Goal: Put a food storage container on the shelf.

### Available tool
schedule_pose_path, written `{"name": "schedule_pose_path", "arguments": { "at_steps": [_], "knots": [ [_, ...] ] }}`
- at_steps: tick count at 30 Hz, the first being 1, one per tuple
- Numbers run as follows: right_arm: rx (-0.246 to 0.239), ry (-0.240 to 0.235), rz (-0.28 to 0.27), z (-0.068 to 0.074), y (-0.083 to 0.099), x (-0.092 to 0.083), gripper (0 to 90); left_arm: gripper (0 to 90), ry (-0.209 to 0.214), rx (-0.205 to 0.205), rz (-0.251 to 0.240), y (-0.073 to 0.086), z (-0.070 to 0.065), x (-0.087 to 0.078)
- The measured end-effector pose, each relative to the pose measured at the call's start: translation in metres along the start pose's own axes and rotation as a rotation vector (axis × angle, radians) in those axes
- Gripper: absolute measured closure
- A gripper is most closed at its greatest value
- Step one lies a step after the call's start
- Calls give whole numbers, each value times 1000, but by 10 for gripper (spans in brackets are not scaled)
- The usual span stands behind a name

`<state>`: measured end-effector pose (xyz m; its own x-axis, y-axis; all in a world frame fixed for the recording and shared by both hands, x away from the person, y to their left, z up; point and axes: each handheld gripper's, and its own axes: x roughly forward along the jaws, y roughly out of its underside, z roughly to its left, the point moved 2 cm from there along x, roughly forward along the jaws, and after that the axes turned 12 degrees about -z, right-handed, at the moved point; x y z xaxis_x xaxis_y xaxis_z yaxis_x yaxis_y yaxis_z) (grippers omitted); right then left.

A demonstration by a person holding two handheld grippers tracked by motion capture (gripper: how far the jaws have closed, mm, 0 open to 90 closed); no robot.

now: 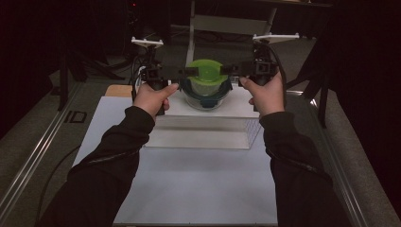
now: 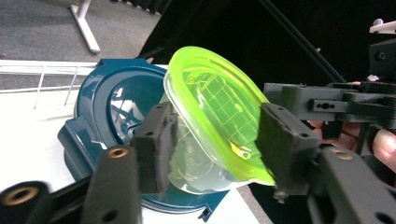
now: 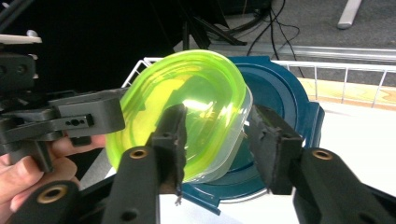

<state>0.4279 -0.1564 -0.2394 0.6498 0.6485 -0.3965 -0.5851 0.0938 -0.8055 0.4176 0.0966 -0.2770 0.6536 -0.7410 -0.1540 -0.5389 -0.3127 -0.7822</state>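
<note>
Tub (image 1: 204, 87): clear plastic, rounded, capped by lime-green translucent lid (image 1: 205, 72). Lid seated on tub rim, faint grid pattern visible through it (image 2: 219, 105). Tub tilted, lid facing up and toward camera in high view. Sits in teal dish (image 1: 206, 92) with flanged, notched rim; dish rests on white table near far edge. Lid edge between jaws in both gripper views (image 3: 182, 112); contact with pads unclear. Teal dish behind and below tub (image 2: 109, 116).

Both tongs (image 1: 187, 71) (image 1: 230, 69) half open, facing inward
</note>
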Motion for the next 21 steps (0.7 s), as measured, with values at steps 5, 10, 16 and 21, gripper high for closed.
{"name": "schedule_pose_path", "arguments": {
  "at_steps": [5,10,16,21],
  "knots": [
    [-14,-8,-25,3,0,-9,557,454,-9,10,-11,0,-1,-5],
    [-67,-55,-54,17,10,-26,578,448,-19,41,-55,0,2,-20],
    [-76,-134,-39,33,31,-32,695,439,14,59,-49,10,-1,-31],
    [-102,-138,-27,38,49,-28,899,420,22,93,-44,21,-3,-41]
  ]
}}
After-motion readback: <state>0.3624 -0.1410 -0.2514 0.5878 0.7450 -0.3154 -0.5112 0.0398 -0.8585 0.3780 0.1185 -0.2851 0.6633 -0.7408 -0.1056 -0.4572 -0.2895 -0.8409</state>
